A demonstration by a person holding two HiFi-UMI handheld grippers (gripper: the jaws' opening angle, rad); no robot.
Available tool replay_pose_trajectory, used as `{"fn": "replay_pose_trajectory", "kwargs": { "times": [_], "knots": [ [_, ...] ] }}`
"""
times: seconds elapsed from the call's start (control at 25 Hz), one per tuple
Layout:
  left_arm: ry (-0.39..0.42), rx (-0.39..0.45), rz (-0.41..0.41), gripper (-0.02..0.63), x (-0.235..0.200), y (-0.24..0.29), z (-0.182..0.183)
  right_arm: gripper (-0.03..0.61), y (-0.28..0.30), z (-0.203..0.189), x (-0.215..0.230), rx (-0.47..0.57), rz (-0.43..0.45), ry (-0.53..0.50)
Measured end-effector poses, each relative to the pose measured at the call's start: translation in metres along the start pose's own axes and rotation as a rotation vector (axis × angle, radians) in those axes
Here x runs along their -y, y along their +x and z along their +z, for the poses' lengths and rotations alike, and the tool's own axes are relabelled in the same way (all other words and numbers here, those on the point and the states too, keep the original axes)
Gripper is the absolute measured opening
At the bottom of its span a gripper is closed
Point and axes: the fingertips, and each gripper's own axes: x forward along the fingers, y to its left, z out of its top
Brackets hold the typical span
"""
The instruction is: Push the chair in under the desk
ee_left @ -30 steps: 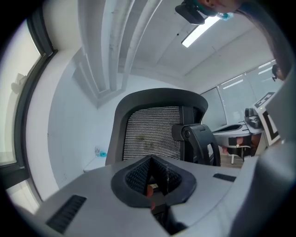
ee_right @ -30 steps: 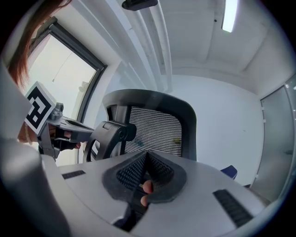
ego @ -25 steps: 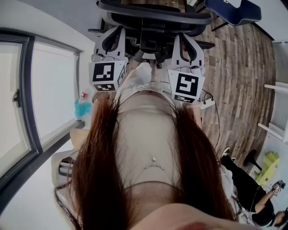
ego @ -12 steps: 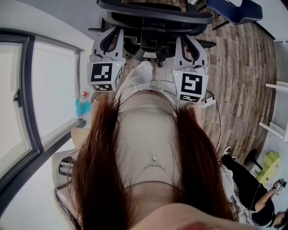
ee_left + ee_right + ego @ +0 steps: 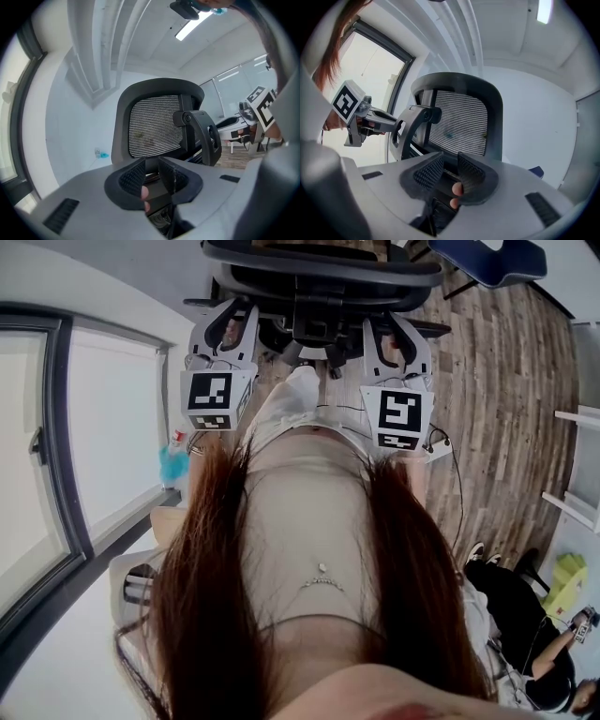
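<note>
The black office chair (image 5: 323,276) stands at the top of the head view, its mesh back (image 5: 154,126) facing both gripper cameras. My left gripper (image 5: 234,320) and right gripper (image 5: 389,324) reach level toward the back's lower edge, one at each side. Both pairs of jaws have just been opening. In the left gripper view the left gripper (image 5: 151,171) shows its pads a little apart, with nothing pressed between them. The same holds for the right gripper (image 5: 449,172) in its own view. The other gripper shows in each view, beside an armrest (image 5: 206,136).
A large window (image 5: 84,456) runs along the left, with a blue object (image 5: 172,465) at its foot. On the wooden floor (image 5: 497,399) lies a power strip (image 5: 433,454). A blue chair (image 5: 487,261) is at the top right, a white shelf (image 5: 577,465) at the right, and a seated person (image 5: 525,634) at the bottom right.
The two marker cubes have drifted slightly apart sideways. The chair stays at about the same place in the head view.
</note>
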Motion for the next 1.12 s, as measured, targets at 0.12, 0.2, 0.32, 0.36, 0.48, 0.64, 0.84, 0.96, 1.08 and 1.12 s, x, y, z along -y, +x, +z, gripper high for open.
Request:
{"fn": "replay_pose_trajectory", "kwargs": {
  "times": [0.12,0.2,0.32,0.36,0.48,0.64,0.84,0.96,1.08,1.12],
  "knots": [
    [0.018,-0.011,-0.014,0.090,0.000,0.001,-0.002,0.102,0.001,-0.004,0.000,-0.016,0.006,-0.015],
    [0.036,-0.023,-0.026,0.101,0.001,0.001,-0.004,0.110,0.001,-0.007,0.000,-0.026,0.010,-0.025],
    [0.071,-0.044,-0.043,0.124,0.004,0.002,-0.008,0.125,0.001,-0.011,0.000,-0.041,0.015,-0.038],
    [0.082,-0.050,-0.047,0.128,0.004,0.002,-0.010,0.130,0.002,-0.012,0.000,-0.047,0.015,-0.043],
    [0.102,-0.067,-0.067,0.152,0.006,0.003,-0.013,0.142,0.002,-0.015,-0.001,-0.059,0.016,-0.052],
    [0.123,-0.079,-0.085,0.174,0.006,0.004,-0.016,0.158,0.004,-0.018,-0.002,-0.068,0.022,-0.059],
    [0.169,-0.113,-0.103,0.209,0.007,0.006,-0.025,0.173,0.005,-0.022,-0.004,-0.085,0.029,-0.079],
    [0.191,-0.122,-0.117,0.218,0.010,0.007,-0.027,0.187,0.005,-0.025,-0.004,-0.096,0.037,-0.098],
    [0.210,-0.125,-0.125,0.225,0.011,0.009,-0.029,0.201,0.007,-0.029,-0.005,-0.109,0.044,-0.117],
    [0.218,-0.127,-0.129,0.229,0.012,0.010,-0.030,0.204,0.007,-0.030,-0.006,-0.114,0.046,-0.121]
  ]
}}
